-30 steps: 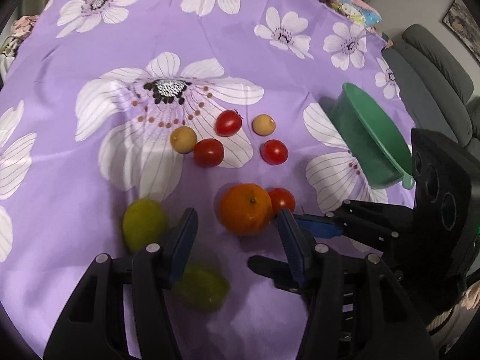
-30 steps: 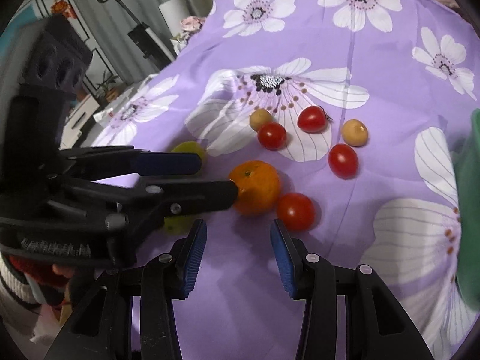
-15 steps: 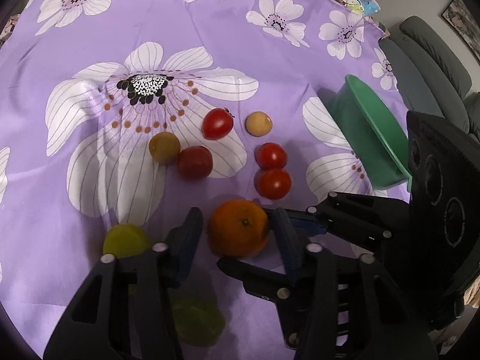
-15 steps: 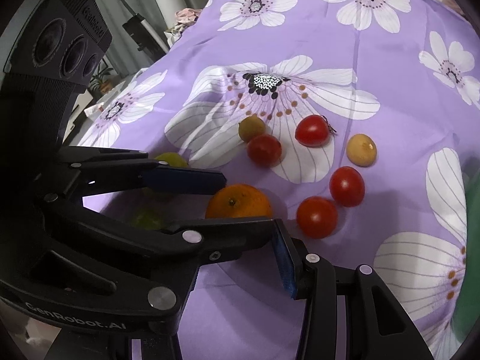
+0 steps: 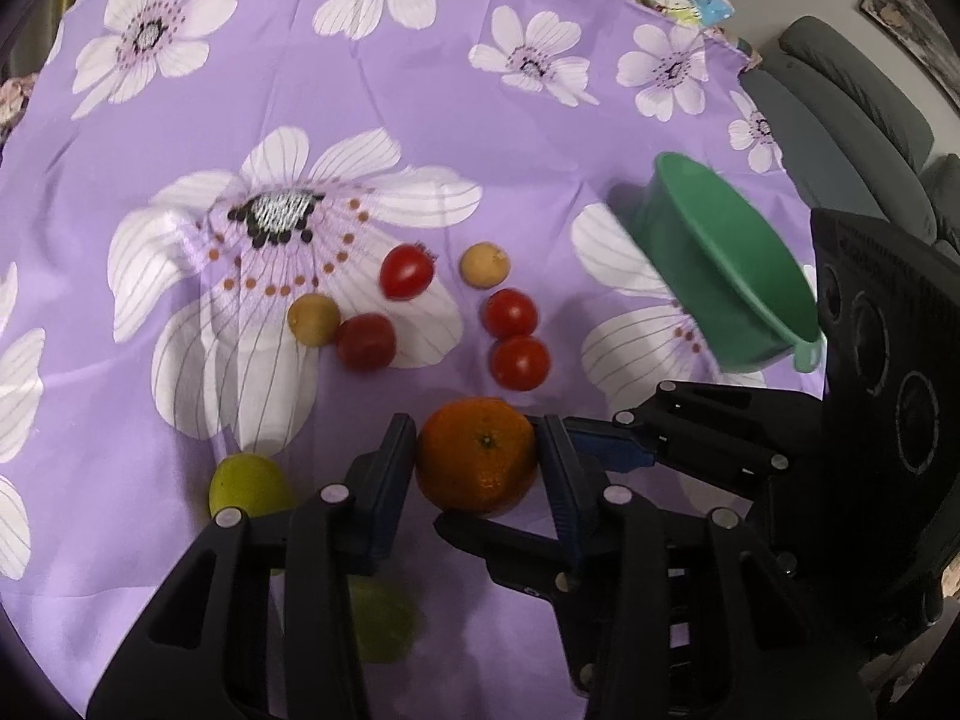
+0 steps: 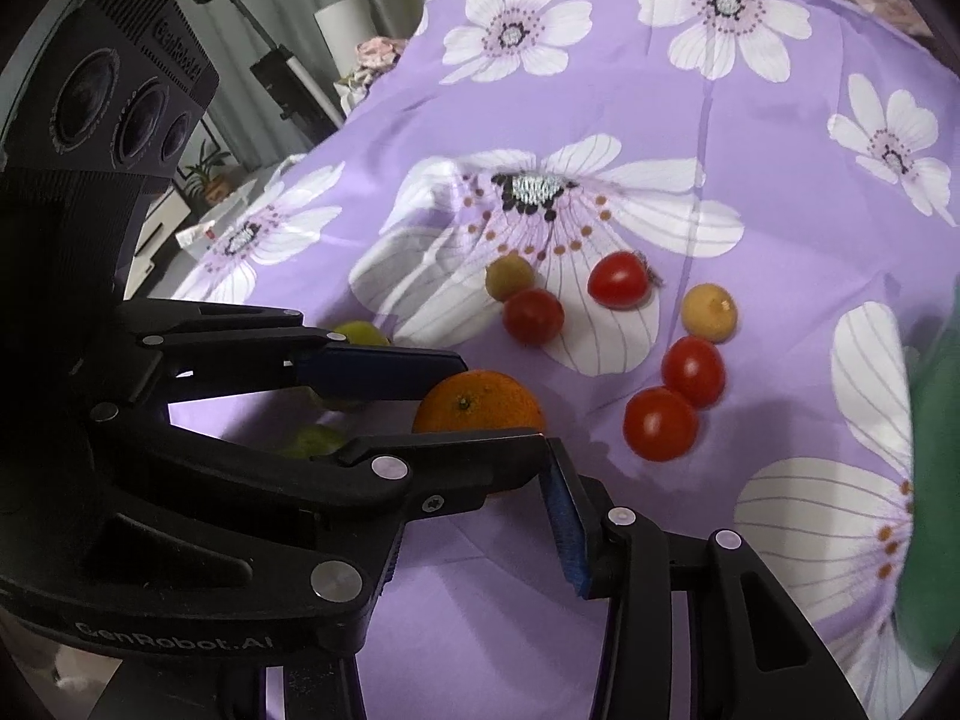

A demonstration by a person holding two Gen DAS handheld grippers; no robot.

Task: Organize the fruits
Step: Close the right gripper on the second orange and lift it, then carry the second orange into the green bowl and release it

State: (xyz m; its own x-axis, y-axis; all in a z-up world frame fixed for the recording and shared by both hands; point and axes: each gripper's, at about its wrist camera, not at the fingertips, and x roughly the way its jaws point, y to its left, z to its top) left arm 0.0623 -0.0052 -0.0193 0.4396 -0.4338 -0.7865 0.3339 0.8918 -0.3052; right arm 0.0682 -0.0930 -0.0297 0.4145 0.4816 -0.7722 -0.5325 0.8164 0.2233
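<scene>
Left gripper (image 5: 477, 468), fingers just closed onto the orange (image 5: 477, 456) at lower centre of the bench (image 5: 420, 90); right gripper (image 5: 624, 450), narrow and empty, crowds alongside, so lifting may knock it or roll the tomatoes (image 5: 519, 360).
</scene>
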